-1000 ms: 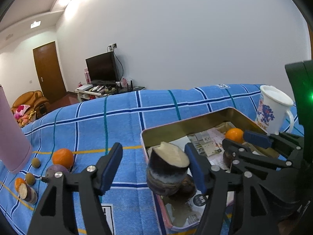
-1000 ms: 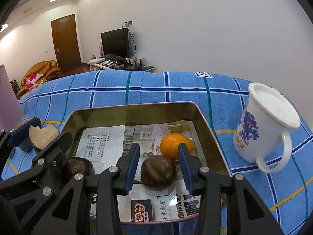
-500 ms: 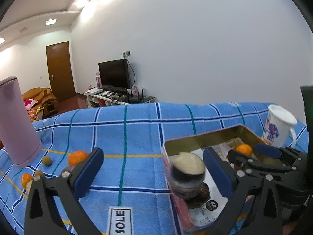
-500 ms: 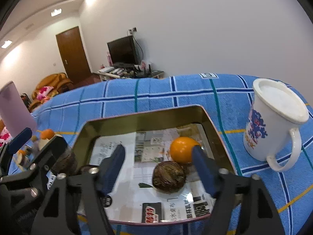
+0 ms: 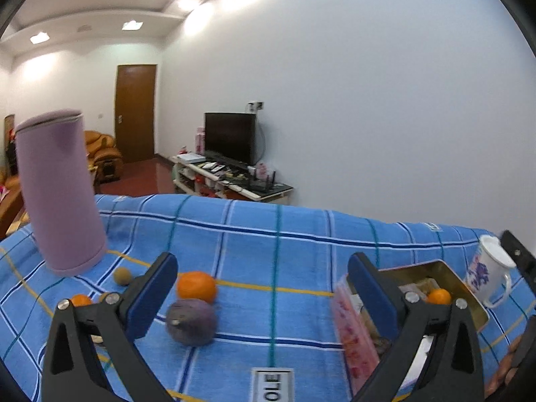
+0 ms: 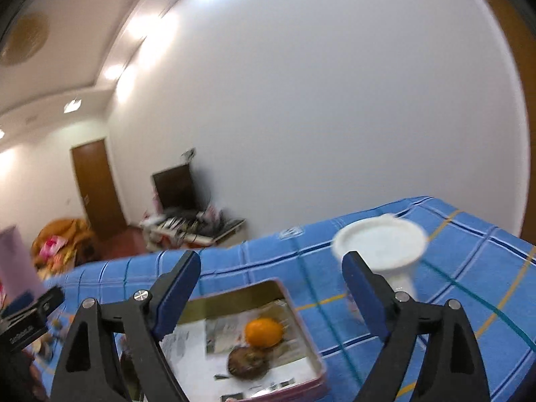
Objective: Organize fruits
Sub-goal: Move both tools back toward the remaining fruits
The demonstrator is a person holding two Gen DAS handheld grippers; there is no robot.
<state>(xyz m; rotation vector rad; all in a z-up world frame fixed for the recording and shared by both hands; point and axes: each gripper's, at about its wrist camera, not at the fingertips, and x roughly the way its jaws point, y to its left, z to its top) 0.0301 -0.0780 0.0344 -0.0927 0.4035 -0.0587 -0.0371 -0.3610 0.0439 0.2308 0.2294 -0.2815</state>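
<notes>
Gold tin holds orange; right gripper spread, empty.

Lined with newsprint, a gold-walled tin tray on blue checked cloth, holding an orange touching a brown, rough-skinned fruit. Out on the cloth, another orange just behind a purple fruit, smaller fruits nearby.

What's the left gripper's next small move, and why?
Probably ease the left gripper down toward the purple fruit. Its jaws stand wide open with nothing between them, and that fruit lies loose on the blue cloth, outside the tin tray.
</notes>
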